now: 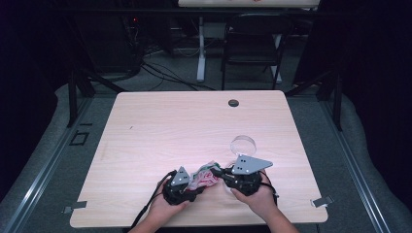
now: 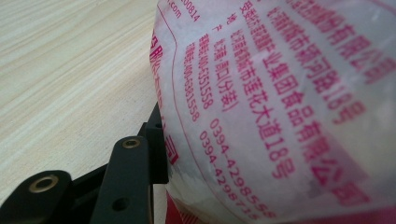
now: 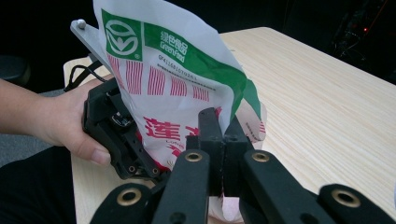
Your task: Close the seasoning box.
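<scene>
At the near edge of the pale wood-grain table (image 1: 145, 126), two hands hold the grippers facing each other, with a white plastic food bag printed in red and green (image 1: 205, 175) held up between them, just above the tabletop.

Right gripper (image 3: 223, 140): in the right gripper view its two black jaws stand pressed together, pinching a lower edge of the bag. The bag rises above the jaw tips, its green-logo top panel upright and leaning toward the left gripper behind it. In the high view this gripper (image 1: 224, 172) sits at the bag's right side under its grey three-cornered plate.

Left gripper (image 1: 194, 183): in the left gripper view the bag's red-lettered face crowds the right side, lying directly against the one black jaw that shows; the second jaw is hidden behind the plastic. The jaws stand partly apart with the bag between them; whether the pads press on it cannot be told. The person's left hand (image 3: 70, 121) grasps the gripper body.

Beyond the grippers, near the right one, a clear round plastic lid (image 1: 244, 144) lies flat on the table. Farther off, at the far edge, sits a small dark round grommet (image 1: 233, 103).
</scene>
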`<state>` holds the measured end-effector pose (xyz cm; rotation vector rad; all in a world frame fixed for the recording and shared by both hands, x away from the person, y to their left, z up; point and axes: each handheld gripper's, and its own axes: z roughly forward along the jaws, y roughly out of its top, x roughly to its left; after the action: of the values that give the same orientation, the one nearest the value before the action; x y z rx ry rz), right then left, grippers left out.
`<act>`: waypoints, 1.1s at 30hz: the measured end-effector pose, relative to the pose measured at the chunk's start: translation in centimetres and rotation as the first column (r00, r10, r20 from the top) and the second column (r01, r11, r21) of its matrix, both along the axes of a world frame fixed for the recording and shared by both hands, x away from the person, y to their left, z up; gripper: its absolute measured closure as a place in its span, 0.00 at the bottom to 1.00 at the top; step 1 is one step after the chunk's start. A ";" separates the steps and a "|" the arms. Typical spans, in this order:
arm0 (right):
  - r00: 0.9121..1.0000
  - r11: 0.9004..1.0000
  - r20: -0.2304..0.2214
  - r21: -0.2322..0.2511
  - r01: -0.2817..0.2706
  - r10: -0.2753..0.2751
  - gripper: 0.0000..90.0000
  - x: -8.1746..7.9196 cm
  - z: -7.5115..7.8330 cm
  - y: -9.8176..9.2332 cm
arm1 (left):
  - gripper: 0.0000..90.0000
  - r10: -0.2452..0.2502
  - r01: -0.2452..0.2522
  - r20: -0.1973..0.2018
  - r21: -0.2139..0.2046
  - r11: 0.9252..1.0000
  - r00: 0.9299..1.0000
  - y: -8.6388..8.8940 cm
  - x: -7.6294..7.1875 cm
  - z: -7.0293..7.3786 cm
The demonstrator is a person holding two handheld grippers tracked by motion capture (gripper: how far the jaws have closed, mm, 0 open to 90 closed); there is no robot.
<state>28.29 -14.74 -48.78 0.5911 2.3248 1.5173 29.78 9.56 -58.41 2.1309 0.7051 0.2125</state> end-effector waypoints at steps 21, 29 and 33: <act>1.000 1.000 -0.001 0.019 0.017 -0.017 1.00 0.4 -0.1 -0.5 | 0.66 0.037 -0.039 0.075 0.015 0.999 0.996 0.3 -0.1 0.6; 1.000 1.000 0.006 0.022 0.016 -0.017 1.00 0.4 0.0 -0.6 | 0.66 0.034 -0.036 0.090 0.030 0.999 0.995 0.2 -0.2 0.7; 1.000 1.000 0.007 0.026 0.017 -0.017 1.00 0.4 0.1 -0.6 | 0.66 0.045 -0.050 0.110 0.038 0.998 0.993 0.2 -0.2 1.0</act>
<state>28.69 -15.36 -48.67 0.6095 2.2926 1.5411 29.57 9.76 -57.37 2.1245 0.6928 0.3690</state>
